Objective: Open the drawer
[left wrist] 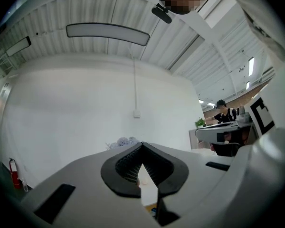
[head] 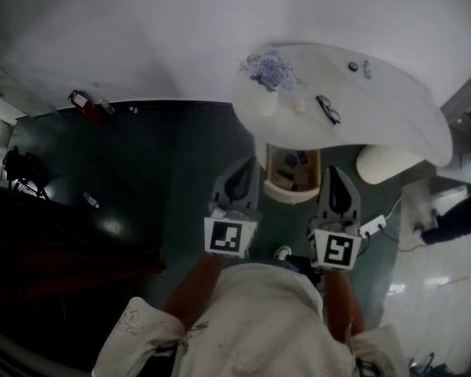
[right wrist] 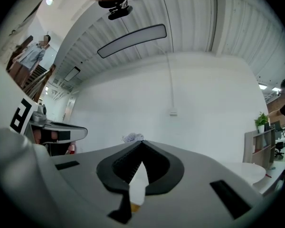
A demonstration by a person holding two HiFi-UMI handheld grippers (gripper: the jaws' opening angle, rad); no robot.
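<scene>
Holds left gripper (head: 250, 163) and right gripper (head: 330, 170) level, off the near edge of the table (head: 392, 108), both pinched fully closed on nothing, probably because the pull looks done. Shows the drawer (head: 292, 181) between them, slid out from under that edge, long axis and front pointing toward the person (head: 259, 312).

Readable text, brands, numbers: none in any view.
Coded signs only, no characters:
- black-and-white square marker (head: 224, 238), on the cube of the left hand-held gripper (head: 246, 165), lower centre of the head view.
- second square marker (head: 335, 250), on the cube of the right hand-held gripper (head: 330, 171), just right of the first.
</scene>
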